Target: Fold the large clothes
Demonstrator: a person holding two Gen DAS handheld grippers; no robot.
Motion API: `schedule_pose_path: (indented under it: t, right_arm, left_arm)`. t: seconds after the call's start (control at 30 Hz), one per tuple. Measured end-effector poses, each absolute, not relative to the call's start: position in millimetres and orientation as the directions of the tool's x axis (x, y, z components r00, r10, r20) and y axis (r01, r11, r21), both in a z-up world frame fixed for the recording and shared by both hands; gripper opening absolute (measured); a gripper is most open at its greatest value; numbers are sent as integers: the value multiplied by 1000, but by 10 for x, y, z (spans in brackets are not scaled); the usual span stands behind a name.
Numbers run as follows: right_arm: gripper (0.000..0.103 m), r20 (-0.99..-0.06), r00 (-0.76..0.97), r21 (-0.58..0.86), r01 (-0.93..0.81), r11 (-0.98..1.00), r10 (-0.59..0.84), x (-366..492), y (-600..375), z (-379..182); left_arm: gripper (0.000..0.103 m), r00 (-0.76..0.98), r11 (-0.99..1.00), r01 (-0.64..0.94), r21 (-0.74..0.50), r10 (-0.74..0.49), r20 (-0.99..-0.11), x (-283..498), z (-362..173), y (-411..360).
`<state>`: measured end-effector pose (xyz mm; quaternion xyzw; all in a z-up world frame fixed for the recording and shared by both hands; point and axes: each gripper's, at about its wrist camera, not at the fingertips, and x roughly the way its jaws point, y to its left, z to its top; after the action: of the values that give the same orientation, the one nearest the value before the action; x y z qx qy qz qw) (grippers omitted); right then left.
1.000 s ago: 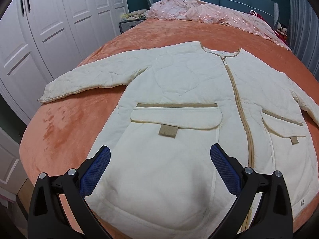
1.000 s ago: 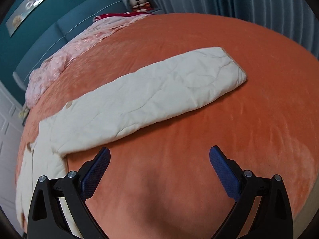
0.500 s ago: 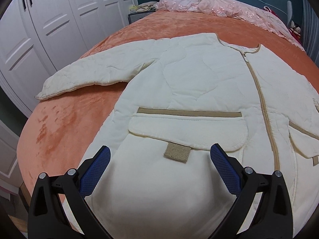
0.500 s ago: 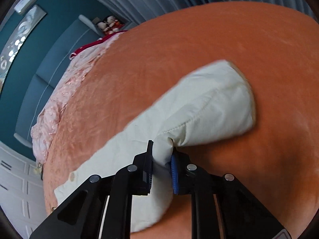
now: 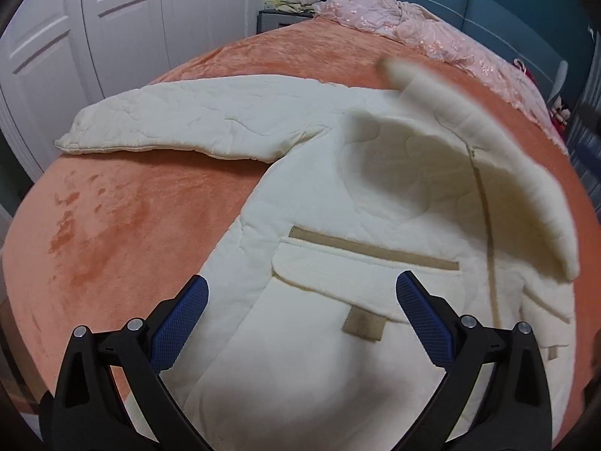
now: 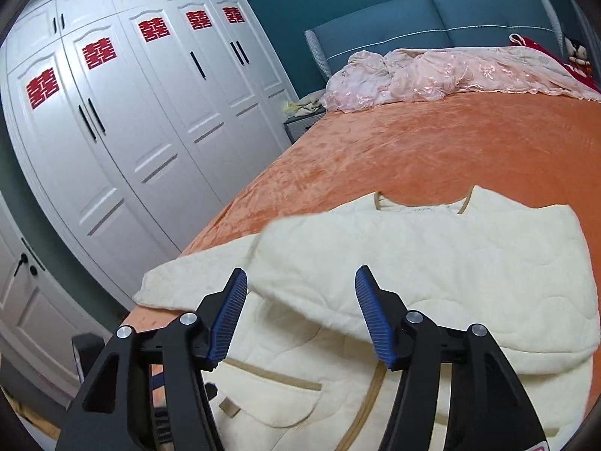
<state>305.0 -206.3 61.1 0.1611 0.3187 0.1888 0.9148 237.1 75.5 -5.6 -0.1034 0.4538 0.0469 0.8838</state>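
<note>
The cream jacket (image 5: 338, 338) lies front-up on the orange bed (image 5: 131, 225); one sleeve (image 6: 432, 263) is folded across its chest; the other sleeve (image 5: 195, 127) stretches out sideways, its long axis crosswise. The left gripper (image 5: 300, 319), released and empty, hovers nearer that sleeve, ahead and leftward; the right gripper (image 6: 300, 315) is also released.

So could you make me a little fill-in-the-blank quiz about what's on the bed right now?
1. The cream jacket lies on a bedspread coloured ____.
2. The right gripper has its jaws ____, holding nothing.
3. One sleeve is folded across the jacket's ____.
4. The other sleeve stretches out toward the white ____.

Missing words: orange; open; chest; wardrobe
</note>
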Motion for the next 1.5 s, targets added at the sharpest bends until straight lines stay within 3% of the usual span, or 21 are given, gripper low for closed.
schedule_pose_path:
  t: [0.3,0.47,0.5,0.57,0.63,0.7,0.73,0.77,0.83,0.9,0.97,1.03,1.1,1.23,1.33,1.43,1.5]
  right_arm:
    - [65,-666,695,521,172,836,272,2526,-3057,-49]
    - [65,-673,703,580,308,754,230,2457,-3570,-258]
    - [65,-675,701,594,331,733,230,2479,-3658,-325]
    - [65,-671,701,632,371,681,240,2510,-3795,-479]
    - [65,-663,709,663,407,629,240,2586,-3903,-601]
    - [51,-656,719,677,427,600,229,2704,-3995,-644]
    - [25,-655,722,678,432,594,223,2738,-4079,-644]
    - [11,-651,727,681,431,593,218,2782,-4111,-594]
    - [10,-579,789,708,361,607,207,2754,-4117,-336]
    - [10,-544,823,650,290,703,164,2681,-4055,-46]
    - [9,-601,792,533,297,792,108,2686,-3952,-57]
    - [9,-703,705,474,366,801,94,2769,-3965,-373]
    - [10,-739,664,487,408,773,115,2770,-4014,-649]
    - [11,-749,658,455,418,786,83,2774,-3982,-685]
    - [19,-769,640,364,449,816,-9,2713,-3852,-547]
    - [24,-736,652,256,518,816,-183,2504,-3581,-226]
    - [24,-693,694,233,472,850,-196,2442,-3306,-36]
  left_arm:
    - [98,559,839,-224,-497,-307,-770,3115,-244,686]
    - [97,530,797,-273,-538,-342,-776,3558,-455,530]
    - [90,532,804,-272,-529,-333,-779,3608,-462,505]
    - [63,529,831,-256,-495,-308,-791,3695,-438,433]
    - [26,514,855,-236,-461,-293,-806,3753,-406,369]
    - [11,536,868,-220,-444,-273,-799,3758,-320,357]
    - [8,555,870,-204,-449,-275,-785,3746,-248,365]
    - [7,583,874,-187,-449,-269,-767,3709,-150,376]
    - [7,629,889,-139,-437,-262,-732,3641,47,385]
    - [7,661,918,-97,-385,-230,-714,3515,168,354]
    - [6,648,950,-73,-304,-187,-738,3477,89,263]
    - [6,595,968,-73,-242,-152,-789,3483,-169,193]
    - [6,556,974,-85,-211,-130,-821,3476,-421,161]
    - [8,589,985,-71,-157,-86,-803,3406,-577,108]
    - [9,614,988,-63,-143,-75,-785,3366,-607,82]
    - [9,635,986,-58,-157,-85,-767,3328,-632,97]
    - [9,644,985,-56,-161,-88,-760,3315,-639,95]
